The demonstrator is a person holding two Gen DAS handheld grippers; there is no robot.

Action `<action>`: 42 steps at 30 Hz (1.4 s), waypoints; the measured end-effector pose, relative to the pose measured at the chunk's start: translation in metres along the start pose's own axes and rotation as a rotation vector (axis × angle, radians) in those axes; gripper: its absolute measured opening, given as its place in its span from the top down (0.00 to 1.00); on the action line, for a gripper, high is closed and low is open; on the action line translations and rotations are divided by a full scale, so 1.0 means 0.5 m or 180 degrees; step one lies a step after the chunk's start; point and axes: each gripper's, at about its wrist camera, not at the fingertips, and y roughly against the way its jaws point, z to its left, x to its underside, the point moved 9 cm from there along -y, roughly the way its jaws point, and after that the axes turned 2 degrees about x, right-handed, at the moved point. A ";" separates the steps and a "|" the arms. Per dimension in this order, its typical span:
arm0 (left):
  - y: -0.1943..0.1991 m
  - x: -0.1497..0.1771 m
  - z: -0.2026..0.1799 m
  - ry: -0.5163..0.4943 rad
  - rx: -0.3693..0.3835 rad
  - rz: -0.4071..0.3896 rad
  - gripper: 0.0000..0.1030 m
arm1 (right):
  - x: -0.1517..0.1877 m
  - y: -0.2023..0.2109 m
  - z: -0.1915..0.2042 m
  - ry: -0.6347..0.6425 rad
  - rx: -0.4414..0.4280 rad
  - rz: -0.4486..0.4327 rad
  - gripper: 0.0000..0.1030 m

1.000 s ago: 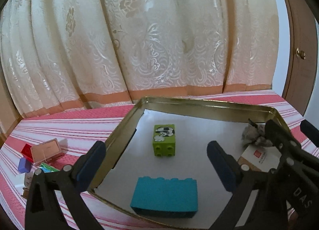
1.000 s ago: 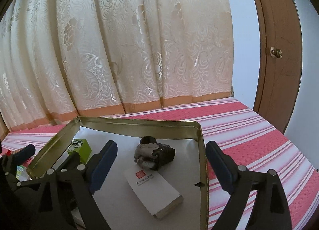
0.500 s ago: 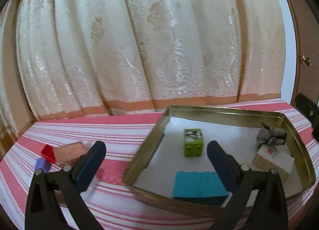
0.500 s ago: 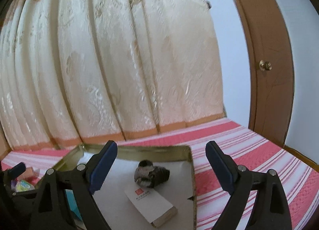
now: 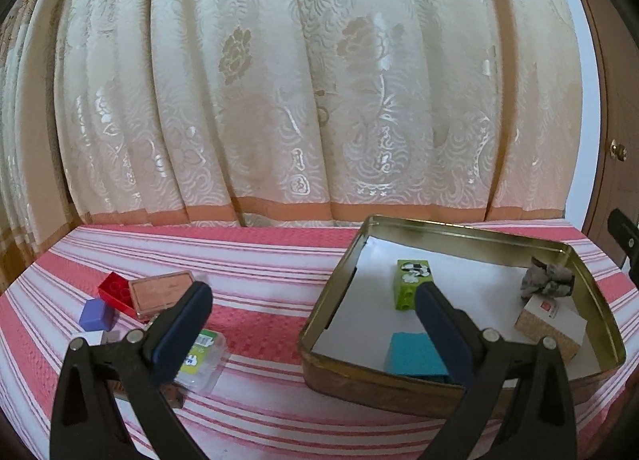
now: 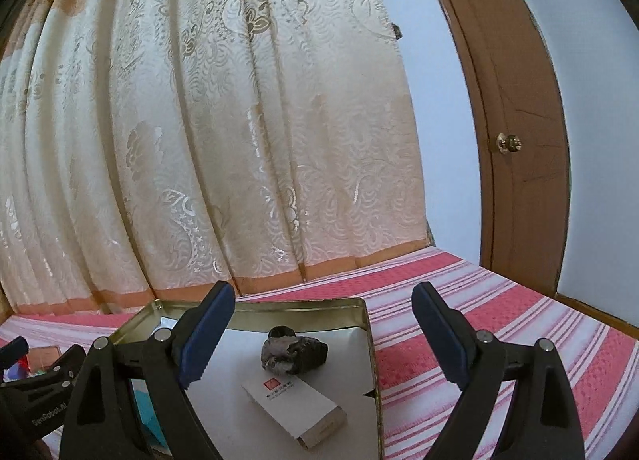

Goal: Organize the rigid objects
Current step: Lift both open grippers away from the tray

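The left gripper (image 5: 307, 324) is spread wide and holds nothing, and so is the right gripper (image 6: 323, 328). I think the next step is to fetch one loose piece. The clear plastic box (image 5: 201, 356) lies just under the left finger; beyond it are the red brick (image 5: 114, 292) and the purple block (image 5: 96, 314). Better to lower straight and pinch flat sides, because hard smooth plastic slips. The brass-coloured tin tray (image 5: 471, 230), to the right, already holds the green brick (image 5: 411, 284).
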 end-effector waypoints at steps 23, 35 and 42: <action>0.033 0.017 0.047 -0.0085 0.0001 -0.0016 0.00 | 0.023 0.074 0.027 -0.0126 0.0032 0.0011 0.11; 0.040 0.026 0.105 -0.0057 -0.0069 0.0014 0.00 | 0.026 0.109 0.078 -0.0063 -0.0011 -0.0070 0.11; 0.041 0.028 0.151 -0.0043 -0.0135 0.0018 0.00 | 0.044 0.117 0.142 -0.0028 -0.0161 0.0015 0.11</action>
